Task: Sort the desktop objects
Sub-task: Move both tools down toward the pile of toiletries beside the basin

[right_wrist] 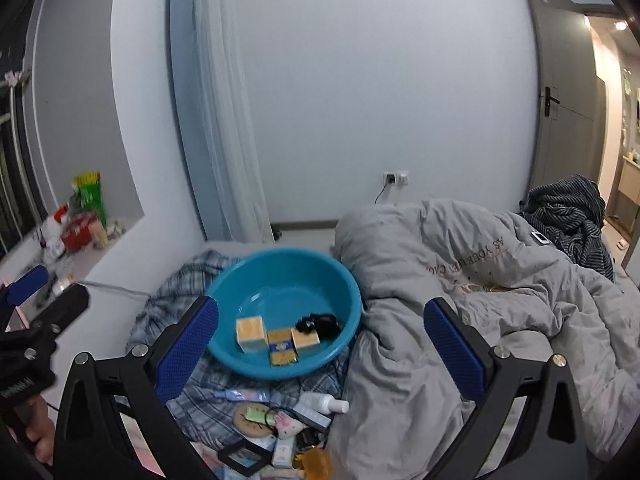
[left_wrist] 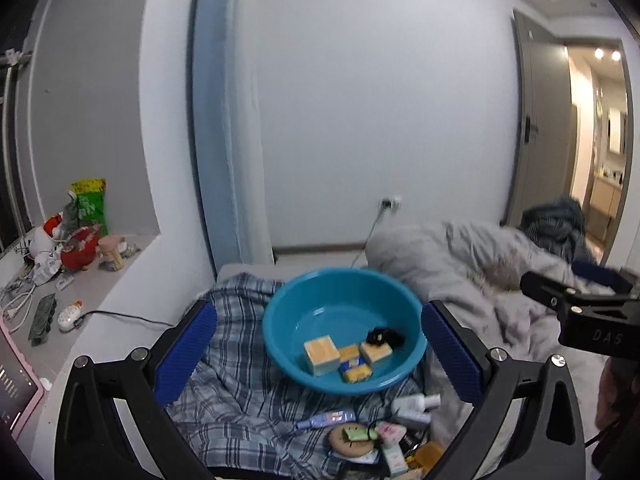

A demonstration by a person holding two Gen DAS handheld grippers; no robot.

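Note:
A blue basin [left_wrist: 320,292] [right_wrist: 256,276] sits on a plaid cloth [left_wrist: 232,360] on the bed. In it lie two yellow-topped boxes [left_wrist: 320,354], a yellow and blue packet [left_wrist: 354,368] and a black object [left_wrist: 382,336]. A pile of small items lies in front of the basin: a white bottle [left_wrist: 414,404] [right_wrist: 324,402], a purple tube [left_wrist: 326,420], a round tan disc [left_wrist: 352,438], small boxes. My left gripper [left_wrist: 318,354] is open and empty, above the pile, facing the basin. My right gripper [right_wrist: 320,350] is open and empty, to the right of the left one.
A rumpled grey duvet [right_wrist: 480,300] fills the right side of the bed, with a dark striped garment [right_wrist: 568,212] behind it. A ledge [left_wrist: 80,280] at the left holds cables, bags and toys. A wall socket [right_wrist: 394,178] and a door [right_wrist: 568,80] stand beyond.

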